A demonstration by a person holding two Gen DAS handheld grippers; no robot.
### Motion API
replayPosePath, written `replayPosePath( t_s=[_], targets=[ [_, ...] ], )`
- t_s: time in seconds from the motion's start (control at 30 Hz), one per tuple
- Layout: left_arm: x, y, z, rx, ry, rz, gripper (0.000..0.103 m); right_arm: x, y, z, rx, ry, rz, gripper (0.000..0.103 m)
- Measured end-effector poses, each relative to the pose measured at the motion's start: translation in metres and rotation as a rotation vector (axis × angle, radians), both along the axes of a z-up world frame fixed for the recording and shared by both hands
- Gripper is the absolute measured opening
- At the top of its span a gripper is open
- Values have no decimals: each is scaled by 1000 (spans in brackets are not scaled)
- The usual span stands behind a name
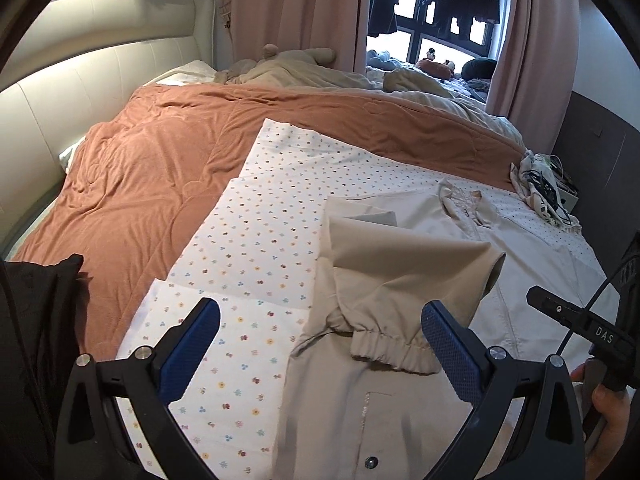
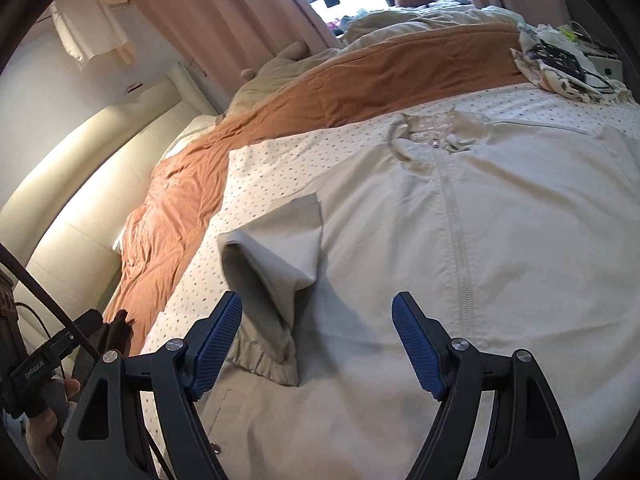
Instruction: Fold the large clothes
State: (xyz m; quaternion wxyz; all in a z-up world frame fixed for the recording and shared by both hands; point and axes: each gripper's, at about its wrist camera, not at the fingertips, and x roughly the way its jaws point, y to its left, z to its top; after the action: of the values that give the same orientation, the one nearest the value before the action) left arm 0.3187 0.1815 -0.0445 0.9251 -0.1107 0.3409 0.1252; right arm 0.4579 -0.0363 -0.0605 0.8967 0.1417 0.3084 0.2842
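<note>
A beige zip-front jacket [image 2: 500, 220] lies flat, front up, on a white flower-print sheet [image 1: 256, 240] on the bed. Its left sleeve [image 1: 400, 264] is folded in over the body, elastic cuff [image 1: 392, 350] toward me; the sleeve also shows in the right wrist view [image 2: 276, 264]. My left gripper [image 1: 320, 336] is open and empty, hovering over the cuff. My right gripper [image 2: 318, 336] is open and empty, above the jacket's lower body just right of the cuff [image 2: 268, 364]. The collar [image 2: 428, 132] points away from me.
An orange-brown quilt [image 1: 160, 168] covers the bed beyond the sheet, with a cream headboard [image 1: 80, 80] at left. A patterned cloth with black cables [image 1: 544, 188] sits at the far right bed edge. Pink curtains [image 1: 296, 8] and a window are behind.
</note>
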Motion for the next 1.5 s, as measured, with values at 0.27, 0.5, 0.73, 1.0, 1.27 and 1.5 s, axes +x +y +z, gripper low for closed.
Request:
replayPosePath(
  t_s=[0.27,0.5,0.73,1.0,1.27,1.5],
  targets=[
    [-26,29,-11,34,19,72,103,13,79,-18,-113,20,158,76],
    [-48,52,-21,38,33,118,103,34,134,-42,-226,70,223,76],
    [-61,67,-34,0,46,138,103,61,152,-73,-314,145,190,76],
    [-63,69,-43,-37,69,141,103,58,153,-71,-342,97,133,19],
    [-44,51,-40,-28,92,104,103,56,106,-38,-73,99,129,2],
    [-19,35,-45,-33,129,59,103,34,8,-10,147,45,51,2]
  ],
)
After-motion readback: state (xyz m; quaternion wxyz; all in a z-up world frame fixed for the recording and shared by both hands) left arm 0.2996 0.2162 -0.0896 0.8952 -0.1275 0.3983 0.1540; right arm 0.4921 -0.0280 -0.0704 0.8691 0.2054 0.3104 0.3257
